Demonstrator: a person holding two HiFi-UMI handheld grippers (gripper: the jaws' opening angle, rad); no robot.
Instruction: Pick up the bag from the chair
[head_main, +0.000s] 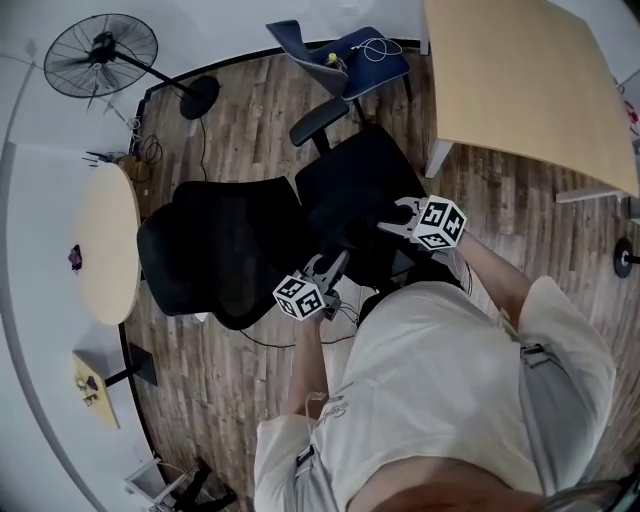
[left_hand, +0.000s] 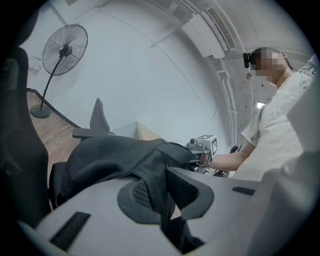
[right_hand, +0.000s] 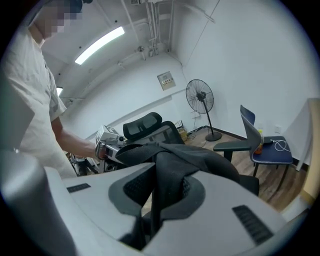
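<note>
The black bag (head_main: 352, 228) lies over the seat of the black office chair (head_main: 220, 250), hard to tell apart from it in the head view. My left gripper (head_main: 338, 264) is at the bag's near side and my right gripper (head_main: 392, 220) at its right side. In the left gripper view the jaws (left_hand: 162, 200) are shut on a black strap, and the bag's body (left_hand: 110, 155) stretches away toward the right gripper (left_hand: 202, 147). The right gripper (right_hand: 159, 200) is likewise shut on a strap of the bag (right_hand: 205, 157), with the left gripper (right_hand: 107, 142) beyond.
A standing fan (head_main: 100, 55) is at the far left, a blue chair (head_main: 360, 55) with small items behind the office chair, a wooden table (head_main: 530, 80) at the right, and a round table (head_main: 105, 245) at the left. The floor is wood planks.
</note>
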